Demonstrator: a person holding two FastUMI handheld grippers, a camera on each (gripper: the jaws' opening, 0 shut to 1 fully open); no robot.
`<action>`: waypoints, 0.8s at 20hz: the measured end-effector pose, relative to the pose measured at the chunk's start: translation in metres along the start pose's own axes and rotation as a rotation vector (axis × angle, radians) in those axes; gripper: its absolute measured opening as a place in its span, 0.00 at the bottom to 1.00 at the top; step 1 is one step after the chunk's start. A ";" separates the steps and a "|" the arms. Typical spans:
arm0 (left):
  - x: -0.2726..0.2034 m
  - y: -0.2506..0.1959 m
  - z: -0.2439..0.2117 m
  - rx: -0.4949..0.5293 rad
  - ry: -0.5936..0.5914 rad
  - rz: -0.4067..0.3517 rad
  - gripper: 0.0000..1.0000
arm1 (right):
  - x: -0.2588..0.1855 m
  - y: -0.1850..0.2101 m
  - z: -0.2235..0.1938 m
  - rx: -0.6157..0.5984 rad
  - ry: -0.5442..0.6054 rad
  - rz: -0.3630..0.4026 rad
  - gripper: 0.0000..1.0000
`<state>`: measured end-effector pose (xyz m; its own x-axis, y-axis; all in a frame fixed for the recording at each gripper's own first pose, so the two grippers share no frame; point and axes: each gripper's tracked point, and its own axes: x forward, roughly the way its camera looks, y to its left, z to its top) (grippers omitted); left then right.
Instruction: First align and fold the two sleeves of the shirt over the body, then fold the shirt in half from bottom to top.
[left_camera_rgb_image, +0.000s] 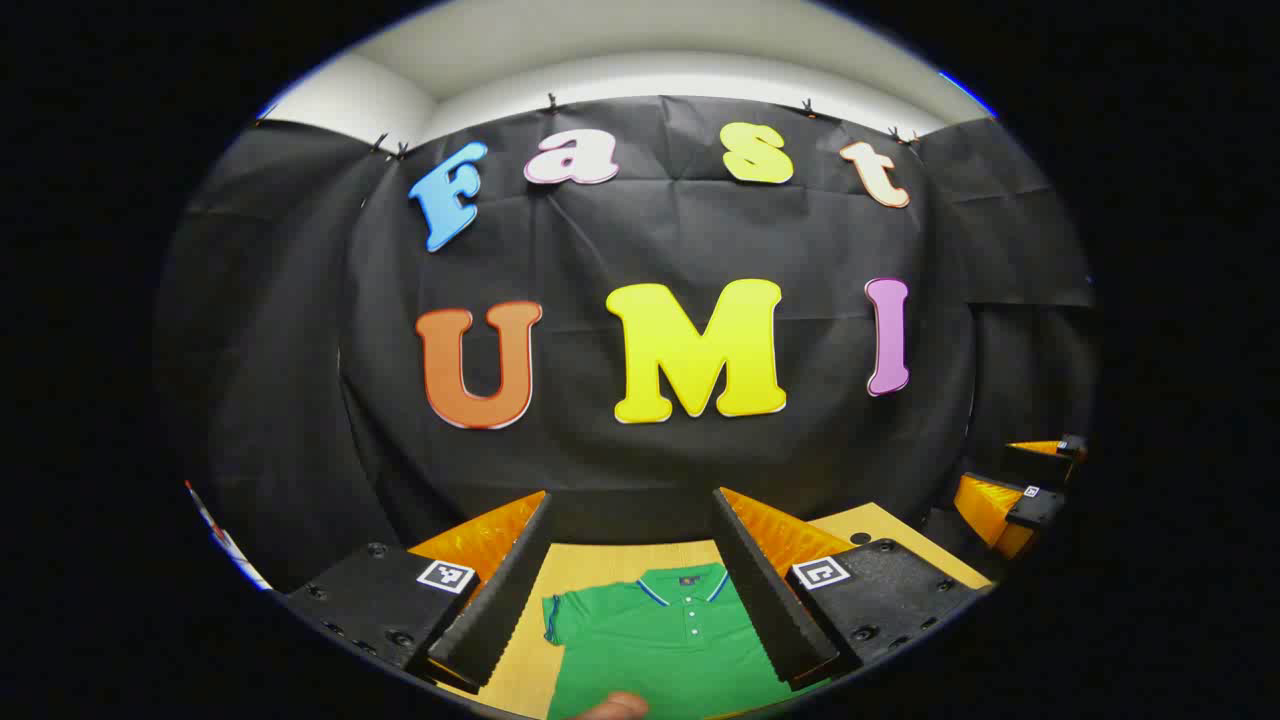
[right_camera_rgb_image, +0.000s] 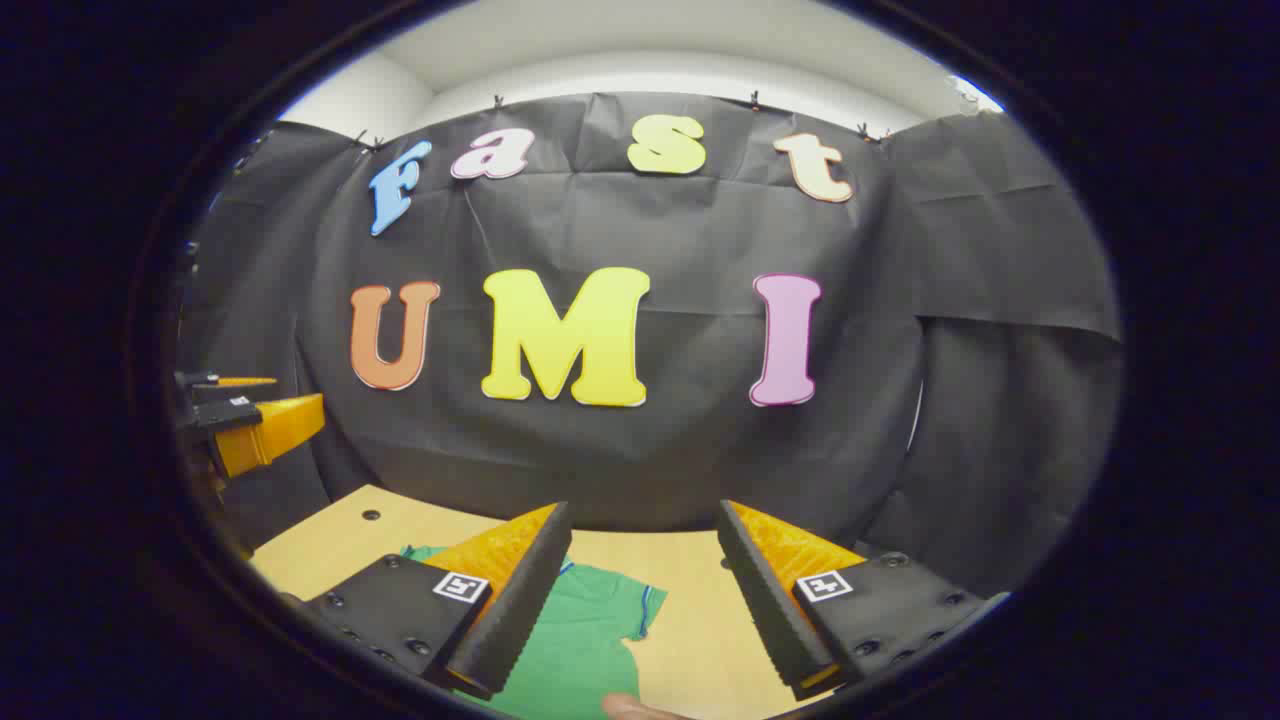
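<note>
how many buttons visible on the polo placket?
3, in a vertical row on the placket of the green polo shirt below the collar, seen in the left gripper view: top button, middle, bottom. Any lower ones would be hard to make out.

Shirts: one green shirt (left_camera_rgb_image: 660, 640)
Sleeves in sight: two, one in each view
Tables: one wooden table (right_camera_rgb_image: 690, 640)
Grippers: two, left gripper (left_camera_rgb_image: 632, 585) and right gripper (right_camera_rgb_image: 640, 590)
</note>
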<state>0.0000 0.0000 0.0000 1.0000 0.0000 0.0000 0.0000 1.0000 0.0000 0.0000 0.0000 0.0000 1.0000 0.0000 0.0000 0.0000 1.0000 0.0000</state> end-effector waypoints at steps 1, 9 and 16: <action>-0.003 0.006 -0.006 -0.024 0.013 0.007 0.99 | -0.003 0.004 -0.003 -0.016 0.003 -0.007 0.94; -0.008 0.015 -0.051 -0.028 0.071 0.037 1.00 | -0.021 0.034 -0.021 -0.092 0.056 0.041 0.94; -0.013 -0.006 -0.052 -0.046 0.061 0.009 1.00 | -0.025 0.035 -0.023 -0.108 0.057 0.077 0.94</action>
<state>-0.0134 -0.0057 -0.0521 0.9981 0.0076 -0.0607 -0.0104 0.9989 -0.0460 -0.0253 0.0348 -0.0228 0.9954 0.0736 -0.0613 -0.0798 0.9912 -0.1058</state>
